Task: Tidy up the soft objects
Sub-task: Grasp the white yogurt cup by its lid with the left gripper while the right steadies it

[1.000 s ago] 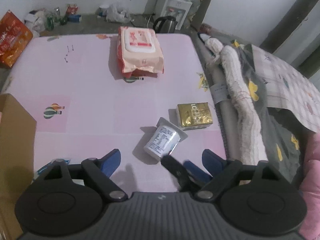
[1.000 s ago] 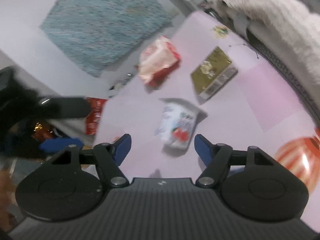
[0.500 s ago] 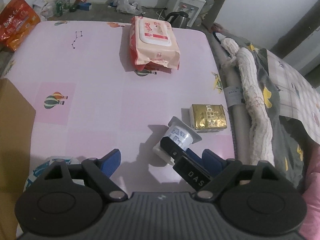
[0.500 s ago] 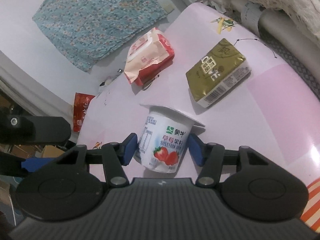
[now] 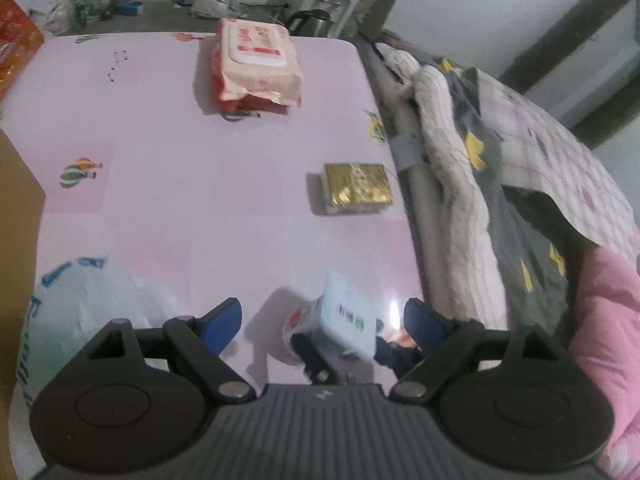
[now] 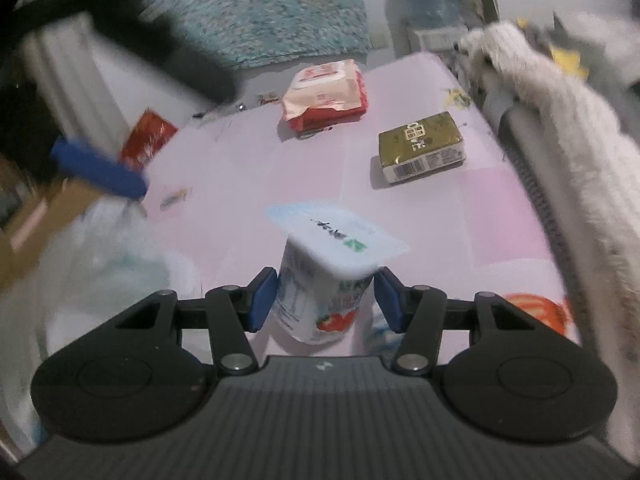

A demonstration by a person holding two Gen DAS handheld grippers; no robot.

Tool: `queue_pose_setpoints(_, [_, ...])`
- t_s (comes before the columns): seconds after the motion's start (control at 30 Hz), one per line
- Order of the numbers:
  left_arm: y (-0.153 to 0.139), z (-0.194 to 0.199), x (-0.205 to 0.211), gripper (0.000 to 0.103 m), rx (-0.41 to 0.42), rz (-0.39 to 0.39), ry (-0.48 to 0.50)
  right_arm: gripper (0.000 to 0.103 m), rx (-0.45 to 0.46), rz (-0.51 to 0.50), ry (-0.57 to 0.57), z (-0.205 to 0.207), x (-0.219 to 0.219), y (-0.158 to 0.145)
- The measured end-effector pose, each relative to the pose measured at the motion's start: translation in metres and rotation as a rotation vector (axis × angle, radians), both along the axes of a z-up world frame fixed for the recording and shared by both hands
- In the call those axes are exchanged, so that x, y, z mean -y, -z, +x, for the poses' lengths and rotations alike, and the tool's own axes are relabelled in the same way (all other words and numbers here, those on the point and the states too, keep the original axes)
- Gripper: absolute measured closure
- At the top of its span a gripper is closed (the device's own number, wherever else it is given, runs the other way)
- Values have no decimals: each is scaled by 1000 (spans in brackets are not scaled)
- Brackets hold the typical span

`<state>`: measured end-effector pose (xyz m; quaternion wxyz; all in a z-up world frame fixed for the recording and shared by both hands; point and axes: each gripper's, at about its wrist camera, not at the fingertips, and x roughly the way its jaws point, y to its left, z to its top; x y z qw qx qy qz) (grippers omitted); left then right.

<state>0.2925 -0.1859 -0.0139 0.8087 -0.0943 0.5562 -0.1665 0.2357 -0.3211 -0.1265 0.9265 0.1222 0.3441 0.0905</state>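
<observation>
A white strawberry yogurt cup (image 6: 320, 292) stands upright between the blue pads of my right gripper (image 6: 325, 300), which is shut on its sides just above the pink tabletop (image 6: 460, 216). In the left wrist view the same cup (image 5: 348, 316) shows blurred between and beyond the spread fingers of my left gripper (image 5: 322, 316), which is open and holds nothing. A pink-and-red wet-wipes pack (image 5: 256, 64) lies at the far side of the table. A gold foil pack (image 5: 356, 188) lies near the right edge. A thin plastic bag (image 5: 80, 308) sits at the near left.
A brown cardboard box (image 5: 16, 188) stands off the table's left edge, with a red snack bag (image 5: 12, 48) farther back. A bed with a white fleece blanket (image 5: 460, 160) and a grey quilt runs along the right edge. A kettle and water dispenser stand behind.
My right gripper has closed on the yogurt cup, which lay on its side, and turned it upright, drawing it nearer. The left gripper has shifted a little and stayed open.
</observation>
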Motion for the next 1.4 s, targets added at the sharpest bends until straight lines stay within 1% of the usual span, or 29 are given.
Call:
queue_pose_setpoints(0.07, [-1,-8,2,14,5,-4,13,53,20,-73,-22,-18,-9,0])
queue_pose_setpoints(0.1, [-1,-11,2,14,6,-3,18,55,21,-94,-28,-24,-12,2])
queue_pose_setpoints(0.23, [4,-23,7,14,-4,15,53,56,50,-167,-43,-50,-21,3])
queue_pose_setpoints(0.3, [7,-27,11,14,-9,27,77,56,52,-180,-45,-57,-23,3])
queue_pose_setpoints(0.4, [15,-32,20,13,-21,44,136,56,52,-156,-53,-63,-20,7])
queue_pose_setpoints(0.5, [24,-37,32,13,-37,68,197,54,50,-131,-42,-71,-13,9])
queue_pose_setpoints(0.63, [35,-41,46,11,-60,93,252,50,50,-93,-19,-85,-2,11])
queue_pose_setpoints(0.8, [52,-37,60,10,-84,138,263,49,58,-48,-1,-94,5,14])
queue_pose_setpoints(0.9, [60,-32,64,10,-73,177,244,49,69,-45,-5,-90,4,16])
queue_pose_setpoints(1.07, [73,-21,66,11,-89,203,236,48,71,-26,-11,-76,1,21])
queue_pose_setpoints(1.1, [76,-19,67,11,-93,207,237,48,71,-22,-12,-73,0,22])
queue_pose_setpoints(1.13, [78,-18,68,15,-96,207,239,46,72,-18,-11,-71,-1,22])
queue_pose_setpoints(1.17, [80,-17,69,21,-101,207,241,46,76,-9,-11,-69,-1,23])
queue_pose_setpoints(1.2, [83,-15,70,24,-107,209,241,46,79,-5,-11,-67,-1,24])
queue_pose_setpoints(1.23, [85,-14,70,31,-111,213,239,46,81,-2,-11,-66,-1,25])
queue_pose_setpoints(1.33, [89,-12,71,37,-110,233,233,46,84,9,-12,-60,-2,25])
queue_pose_setpoints(1.4, [90,-11,70,37,-112,225,233,46,88,15,-14,-58,-2,24])
